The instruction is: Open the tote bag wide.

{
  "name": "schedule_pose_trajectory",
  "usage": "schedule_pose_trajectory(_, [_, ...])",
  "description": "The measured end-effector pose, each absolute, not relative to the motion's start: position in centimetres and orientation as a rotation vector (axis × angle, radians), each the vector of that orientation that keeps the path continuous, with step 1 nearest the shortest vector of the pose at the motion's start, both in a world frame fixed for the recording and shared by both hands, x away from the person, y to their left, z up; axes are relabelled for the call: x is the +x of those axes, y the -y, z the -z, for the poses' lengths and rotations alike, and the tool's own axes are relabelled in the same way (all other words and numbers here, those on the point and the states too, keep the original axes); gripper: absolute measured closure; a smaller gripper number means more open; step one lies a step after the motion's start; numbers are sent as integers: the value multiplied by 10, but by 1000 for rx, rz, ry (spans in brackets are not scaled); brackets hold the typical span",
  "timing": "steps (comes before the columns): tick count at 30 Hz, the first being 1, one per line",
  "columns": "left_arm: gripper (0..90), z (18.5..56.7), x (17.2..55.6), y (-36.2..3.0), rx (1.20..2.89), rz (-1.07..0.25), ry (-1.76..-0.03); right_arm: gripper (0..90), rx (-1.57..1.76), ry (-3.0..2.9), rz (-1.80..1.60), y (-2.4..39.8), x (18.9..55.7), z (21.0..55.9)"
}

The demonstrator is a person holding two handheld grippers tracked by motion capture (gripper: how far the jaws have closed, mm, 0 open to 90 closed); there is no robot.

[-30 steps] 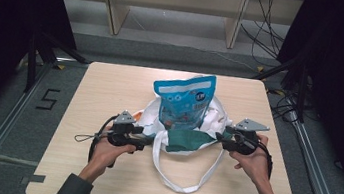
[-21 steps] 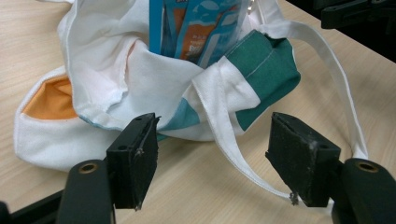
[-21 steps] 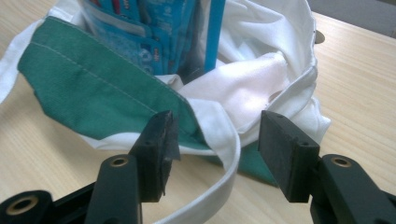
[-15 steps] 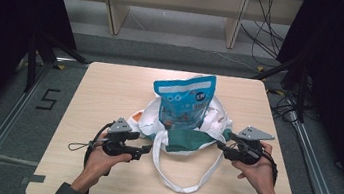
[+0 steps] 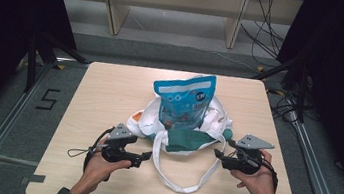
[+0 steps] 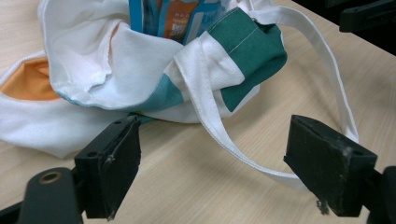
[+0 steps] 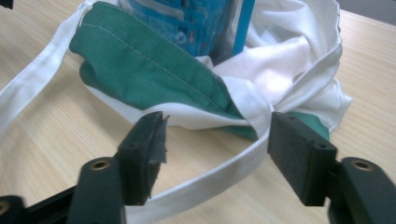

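A white and green cloth tote bag lies mid-table with a blue snack packet standing up out of its mouth. Its white strap loops toward the near edge. My left gripper is open just left of the strap loop. In the left gripper view the strap crosses the gap of the gripper, untouched by the jaws. My right gripper is open at the loop's right side. In the right gripper view, the strap runs between the jaws of the gripper, below the green panel.
The wooden table has bare room left of and behind the bag. A shelf unit stands on the floor beyond the far edge. Metal rails run along both sides.
Both grippers have drawn back from the bag's sides toward the near edge of the table. The bag and packet have stayed put.
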State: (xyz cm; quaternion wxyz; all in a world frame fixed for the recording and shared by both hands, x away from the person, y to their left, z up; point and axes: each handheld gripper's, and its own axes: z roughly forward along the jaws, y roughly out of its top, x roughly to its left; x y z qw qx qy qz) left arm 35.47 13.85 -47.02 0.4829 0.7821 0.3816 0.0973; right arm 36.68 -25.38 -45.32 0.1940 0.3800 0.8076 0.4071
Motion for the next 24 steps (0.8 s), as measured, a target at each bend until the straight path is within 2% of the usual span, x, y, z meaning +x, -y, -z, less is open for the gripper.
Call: schedule_pose_trajectory(24, [151,492,321,-143,1937,-271,-913,296,1025,-2334,-1095,250,327,475])
